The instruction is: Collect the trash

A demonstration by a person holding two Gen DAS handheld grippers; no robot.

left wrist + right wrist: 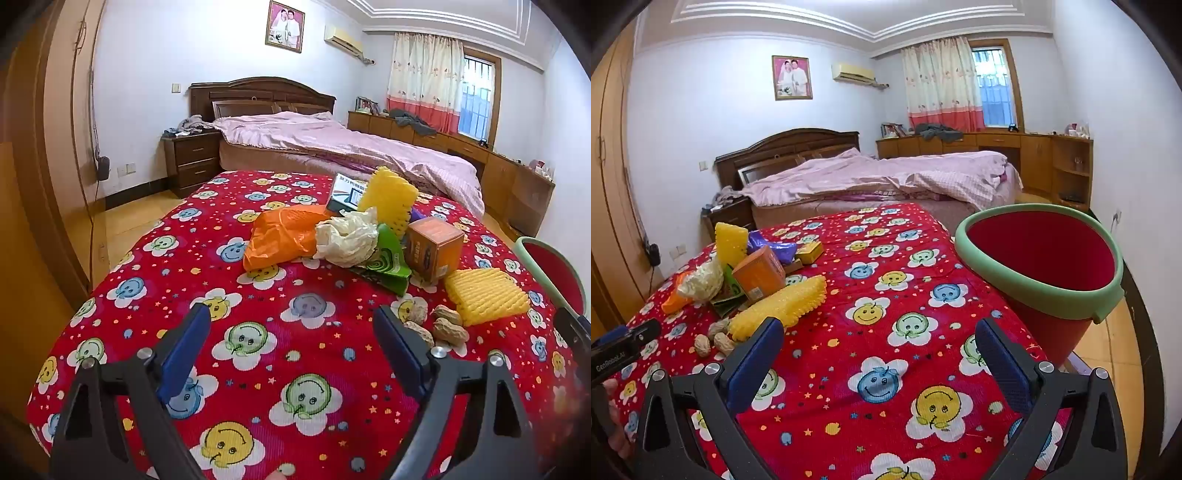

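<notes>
A trash pile lies on the red smiley-flower cloth (280, 354): an orange plastic bag (280, 236), a crumpled white wad (347, 236), a green wrapper (388, 262), an orange box (432, 247), two yellow foam nets (484, 295) and peanuts (447, 325). My left gripper (291, 314) hovers open over bare cloth, short of the pile. My right gripper (879, 328) is open too, with nothing between its pads. The nearer foam net (779, 306) and peanuts (716, 339) sit just left of its left finger. A red bin with a green rim (1034, 291) stands tilted at the cloth's right edge.
A printed box (343, 192), a purple wrapper (772, 247) and a small flat box (809, 253) lie behind the pile. Beyond the cloth stands a bed with a pink cover (886, 177). The left gripper's body (624, 343) shows at the right wrist view's left edge.
</notes>
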